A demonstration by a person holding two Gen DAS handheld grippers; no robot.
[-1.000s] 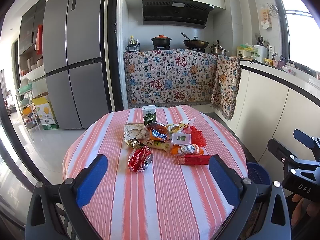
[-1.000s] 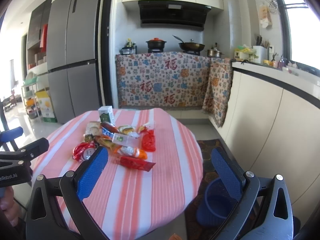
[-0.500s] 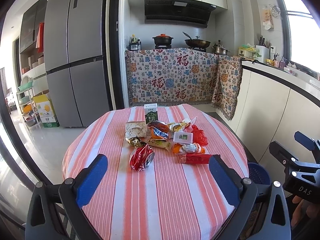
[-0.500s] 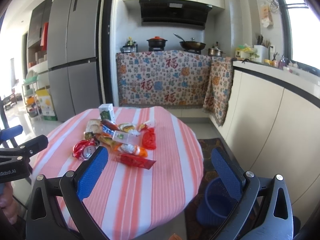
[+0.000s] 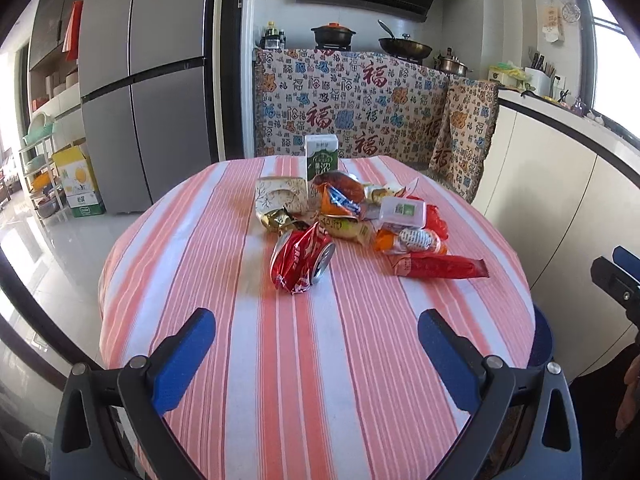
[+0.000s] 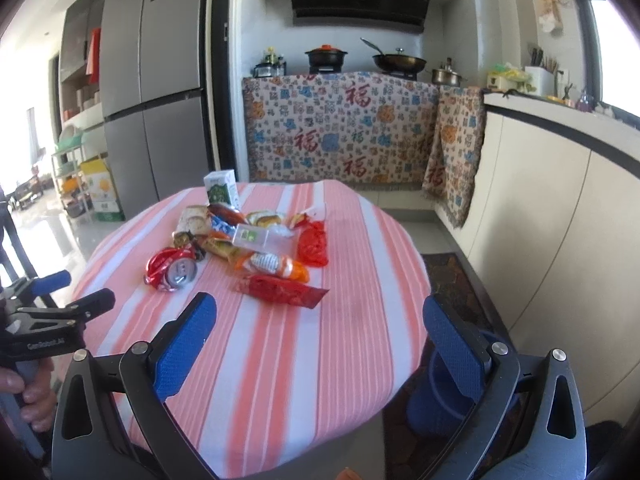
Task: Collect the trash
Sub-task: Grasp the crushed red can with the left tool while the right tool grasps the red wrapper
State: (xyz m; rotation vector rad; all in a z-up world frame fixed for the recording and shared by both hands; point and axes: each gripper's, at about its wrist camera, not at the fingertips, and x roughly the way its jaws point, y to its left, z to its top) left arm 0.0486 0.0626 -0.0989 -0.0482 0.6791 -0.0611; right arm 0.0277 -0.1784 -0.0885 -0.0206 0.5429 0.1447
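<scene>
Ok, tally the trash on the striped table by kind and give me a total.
Crushed cans: 1, the red can
Cartons: 1, the green-and-white drink carton
Small boxes or tubs: 2, the beige box and the white tub
Wrappers and packets: at least 7, counting the long red packet; the pile overlaps, so this is approximate
Total: about 11

Trash pile [image 5: 352, 216] sits mid-table [image 5: 248, 360], carton [image 5: 321, 158] twd far edge, can [image 5: 301, 261] at pile's near-left, bin [image 6: 444, 396] below right edge.
</scene>
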